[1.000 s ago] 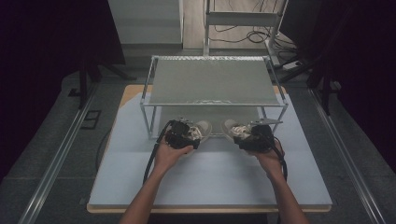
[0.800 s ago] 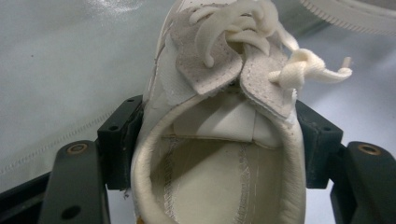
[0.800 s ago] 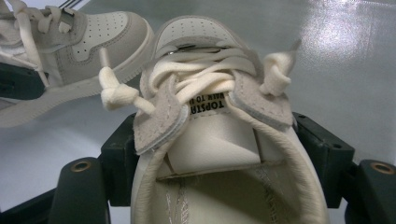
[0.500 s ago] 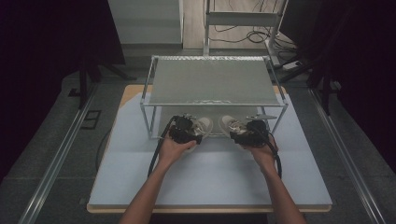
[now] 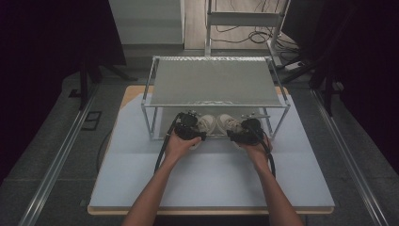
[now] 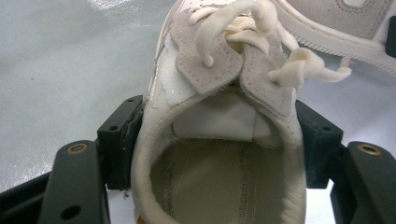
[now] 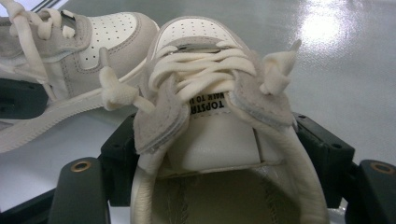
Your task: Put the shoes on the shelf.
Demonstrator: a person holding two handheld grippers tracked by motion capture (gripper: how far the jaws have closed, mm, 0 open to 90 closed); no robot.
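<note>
A: What has the left tool (image 5: 192,128) got?

B: A cream-white leather sneaker with grey suede trim and thick cream laces (image 6: 219,135). In the left gripper view the black jaws stand on either side of its heel collar, pressed against the leather, so that tool is clamped on the shoe.

A: And the right tool (image 5: 244,131)?

B: The same with the matching second cream-white sneaker (image 7: 219,140). In the right gripper view the jaws squeeze the collar from both sides, and the tongue with its black label rises between them.

A: Where are the two shoes?

B: In the high view they sit side by side, close together, under the front edge of a metal-framed rack with a flat grey top shelf (image 5: 214,84). The toes point in beneath that shelf and the heels face the person. Each gripper view also shows the other shoe just beside its own.

A: What do they rest on?

B: In the high view, the lower level of the rack, a glossy grey sheet. The rack itself stands on the pale blue-grey surface (image 5: 211,183). Whether the soles touch the sheet I cannot tell.

A: And the hands?

B: Both forearms reach in from the near edge, one hand on each tool.
</note>
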